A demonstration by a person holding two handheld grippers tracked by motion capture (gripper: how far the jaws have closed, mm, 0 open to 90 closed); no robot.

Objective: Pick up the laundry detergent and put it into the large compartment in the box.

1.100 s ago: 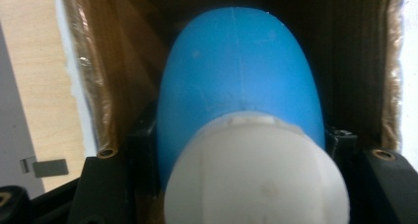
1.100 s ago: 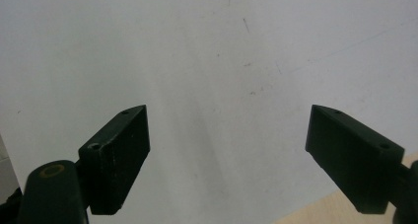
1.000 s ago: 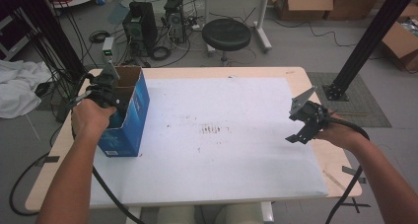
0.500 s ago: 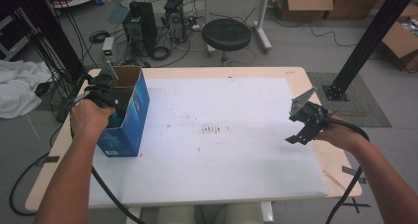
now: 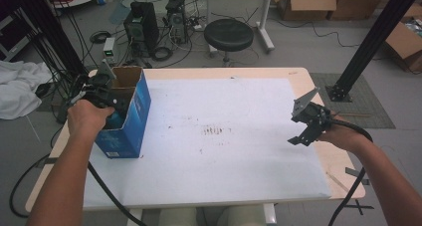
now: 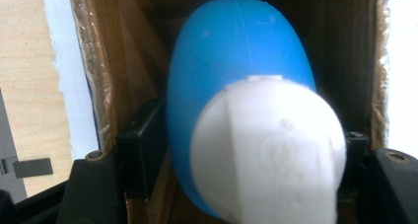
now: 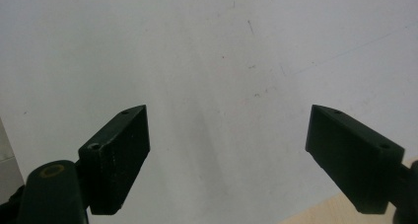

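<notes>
Step in hand: depositing. Blue bottle (image 6: 236,86) sits inside the blue box (image 5: 130,117) at table's left; left gripper (image 5: 107,99) jaws have just been opening, flanking it, released. Right gripper (image 7: 226,150) gapes, idle. Next: lift left gripper clear.

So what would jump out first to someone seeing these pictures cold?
The blue bottle with a white cap, standing inside the blue cardboard box at the table's left edge, between the left gripper's just-opening jaws. Across the white table, the right gripper hovers open with nothing between its jaws.
</notes>
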